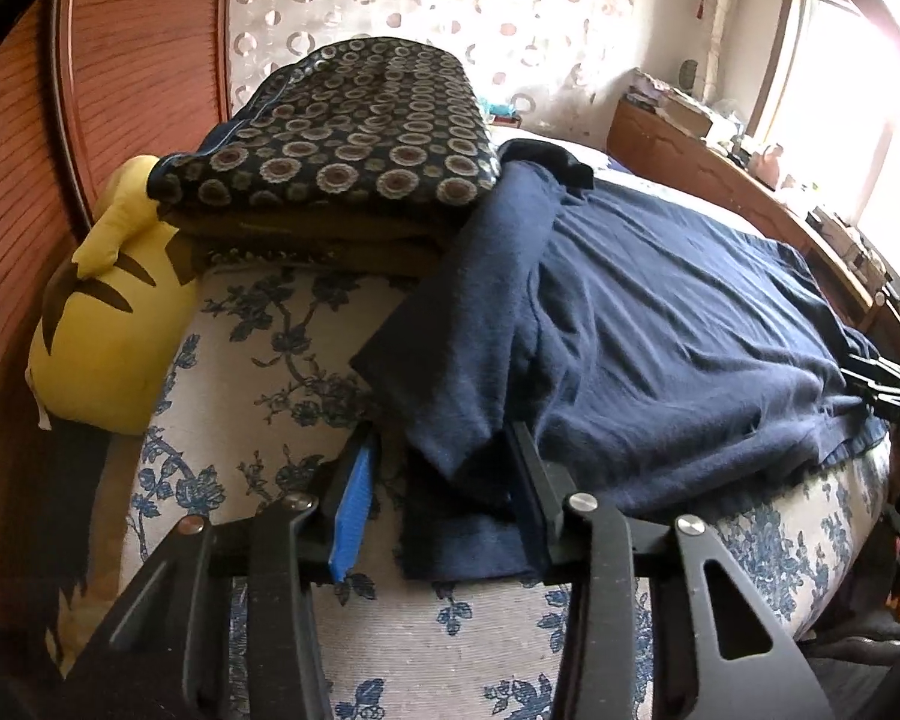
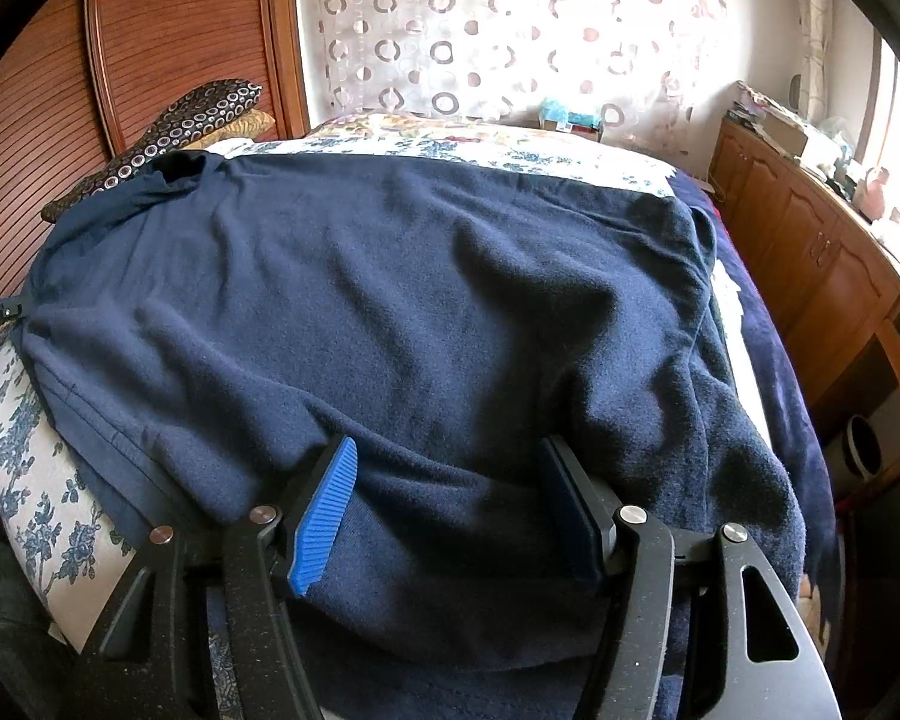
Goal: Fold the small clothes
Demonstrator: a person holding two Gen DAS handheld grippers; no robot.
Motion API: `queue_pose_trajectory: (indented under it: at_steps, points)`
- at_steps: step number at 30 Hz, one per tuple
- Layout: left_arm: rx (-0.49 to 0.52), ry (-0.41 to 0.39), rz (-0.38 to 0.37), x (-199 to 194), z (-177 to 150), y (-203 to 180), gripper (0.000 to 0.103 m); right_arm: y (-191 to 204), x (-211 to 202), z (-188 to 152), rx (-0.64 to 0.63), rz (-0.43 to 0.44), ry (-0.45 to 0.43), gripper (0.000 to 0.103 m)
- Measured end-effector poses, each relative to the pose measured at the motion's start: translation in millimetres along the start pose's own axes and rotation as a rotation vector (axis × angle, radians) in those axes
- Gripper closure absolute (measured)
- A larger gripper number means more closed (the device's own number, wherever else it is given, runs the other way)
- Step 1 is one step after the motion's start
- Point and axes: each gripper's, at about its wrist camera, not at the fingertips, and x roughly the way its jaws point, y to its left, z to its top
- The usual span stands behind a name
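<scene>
From my station I find the navy shirt (image 2: pixel 390 300) spread across the bed (image 1: pixel 306 360), which is covered in a white sheet with a blue flower print. The shirt lies mostly flat with soft creases; its collar end points toward the far left corner, and one sleeve (image 1: pixel 450 348) is folded out over the sheet on the left side.

My left gripper (image 1: pixel 441 450) sits at the near left edge of the shirt. Its jaws stand part-way apart, with the sleeve's end and a flap of the hem lying between them. The blue pad (image 1: pixel 351 516) on the left finger is clear of the cloth; the right finger lies against the fabric. I do not see the pads pressing the cloth together.

My right gripper (image 2: pixel 447 480) is over the near hem of the shirt. Its jaws stand fairly wide, with a raised fold of cloth between them; the fabric reaches both fingers, but I cannot tell whether it is pinched.

Beyond the shirt's collar lies a stack of folded blankets (image 1: pixel 342 138), the top one dark with a ring pattern. A yellow plush toy (image 1: pixel 108 324) rests beside the stack against the wooden wardrobe (image 1: pixel 132 60). A wooden cabinet (image 2: pixel 810 252) runs along the right wall under the window.
</scene>
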Motion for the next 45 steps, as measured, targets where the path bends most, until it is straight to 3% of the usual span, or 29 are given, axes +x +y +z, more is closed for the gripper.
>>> queue_pose_trajectory:
  at_steps: [3, 13, 18, 27, 45]
  points:
    - [0.003, -0.002, -0.021, 0, 0, -1, 0.063, 0, 0, 0, 0.001, 0.0, 0.0, 0.038]
    - [0.032, 0.001, -0.069, 1, 4, -14, 0.096, 1, 1, 0, 0.001, 0.003, 0.0, 0.037]
    - [0.09, -0.085, -0.118, -20, 21, -39, 0.097, 0, 1, 1, 0.002, 0.006, 0.0, 0.037]
    - [0.184, -0.246, -0.257, -51, 83, -103, 0.098, -1, 2, 1, 0.009, 0.01, -0.002, 0.037]
    - [0.329, -0.3, -0.478, -60, 152, -220, 0.098, -21, -3, -4, 0.1, 0.057, -0.057, 0.037]
